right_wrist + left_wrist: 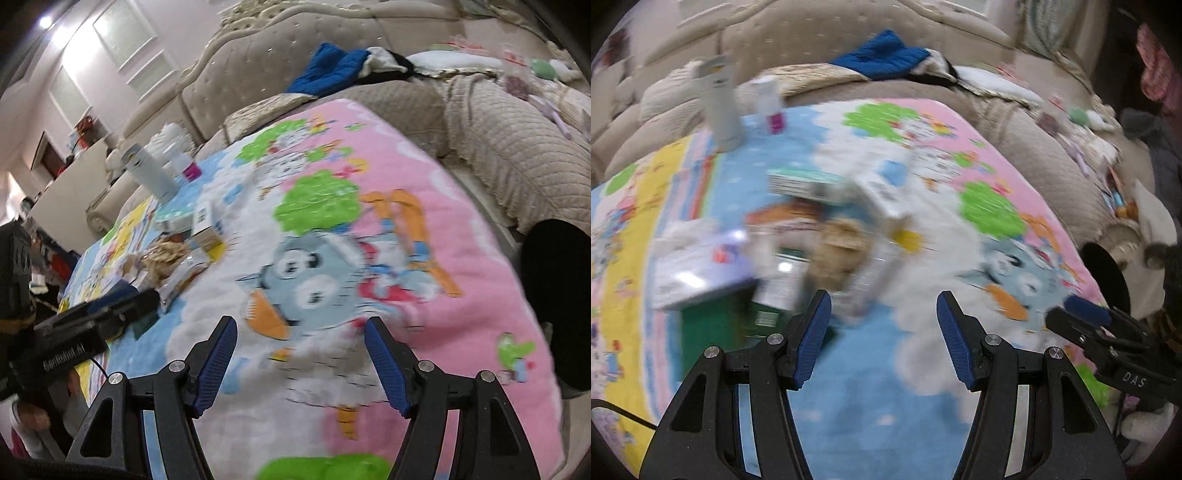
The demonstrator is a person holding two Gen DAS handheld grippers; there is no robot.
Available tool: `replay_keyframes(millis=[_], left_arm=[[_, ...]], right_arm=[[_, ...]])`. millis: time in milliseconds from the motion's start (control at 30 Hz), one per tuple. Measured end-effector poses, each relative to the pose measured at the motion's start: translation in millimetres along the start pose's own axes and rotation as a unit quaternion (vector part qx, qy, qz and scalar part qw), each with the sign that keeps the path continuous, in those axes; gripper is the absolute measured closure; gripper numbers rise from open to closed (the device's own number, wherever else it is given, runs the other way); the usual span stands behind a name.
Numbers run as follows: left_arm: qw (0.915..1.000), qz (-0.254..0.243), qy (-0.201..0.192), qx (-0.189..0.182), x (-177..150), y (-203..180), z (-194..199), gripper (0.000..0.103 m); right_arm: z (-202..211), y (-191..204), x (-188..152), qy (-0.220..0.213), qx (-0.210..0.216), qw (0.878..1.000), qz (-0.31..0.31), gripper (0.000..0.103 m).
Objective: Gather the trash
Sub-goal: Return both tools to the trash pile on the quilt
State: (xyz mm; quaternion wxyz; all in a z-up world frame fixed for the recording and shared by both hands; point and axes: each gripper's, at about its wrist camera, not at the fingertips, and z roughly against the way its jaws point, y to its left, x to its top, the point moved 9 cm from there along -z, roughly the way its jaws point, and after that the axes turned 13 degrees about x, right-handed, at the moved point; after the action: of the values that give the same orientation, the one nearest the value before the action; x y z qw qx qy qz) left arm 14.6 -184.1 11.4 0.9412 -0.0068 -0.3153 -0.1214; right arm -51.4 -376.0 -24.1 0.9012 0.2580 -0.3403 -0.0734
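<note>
Both pairs of fingers stand apart with nothing between them. The left gripper (pixel 882 314) hangs over the blue and white part of a cartoon-print blanket (pixel 960 229), and the right gripper (pixel 299 339) over the grey cartoon owl (pixel 295 273) printed on it. The trash (pixel 798 240), a blurred heap of small boxes, wrappers and a crumpled brown paper, lies on the blanket just beyond the left fingers. Behind the heap stands a white bottle (pixel 720 107). A blue cloth (pixel 882 55) lies against the beige tufted headboard (pixel 812 33).
</note>
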Motion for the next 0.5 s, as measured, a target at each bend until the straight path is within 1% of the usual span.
replay_keyframes(millis=[133,267,367,433,500], left_arm=[[0.9986,0.042,-0.001,0.033,10,59,0,0.045],[0.9926,0.096,0.005,0.075,16,125,-9,0.045],[0.9869,0.124,0.002,0.104,24,162,-21,0.045],[0.9839,0.136,0.005,0.116,28,182,-31,0.045],[0.9808,0.149,0.024,0.123,28,199,-45,0.045]], right_arm=[[-14,20,0,0.011,0.011,1.000,0.015,0.034],[-25,34,-1,0.019,0.021,0.999,0.023,0.033],[-32,41,-4,0.026,0.024,0.999,0.028,0.033],[-35,42,-6,0.031,0.023,0.999,0.030,0.033],[-38,43,-8,0.035,0.022,0.999,0.030,0.033]])
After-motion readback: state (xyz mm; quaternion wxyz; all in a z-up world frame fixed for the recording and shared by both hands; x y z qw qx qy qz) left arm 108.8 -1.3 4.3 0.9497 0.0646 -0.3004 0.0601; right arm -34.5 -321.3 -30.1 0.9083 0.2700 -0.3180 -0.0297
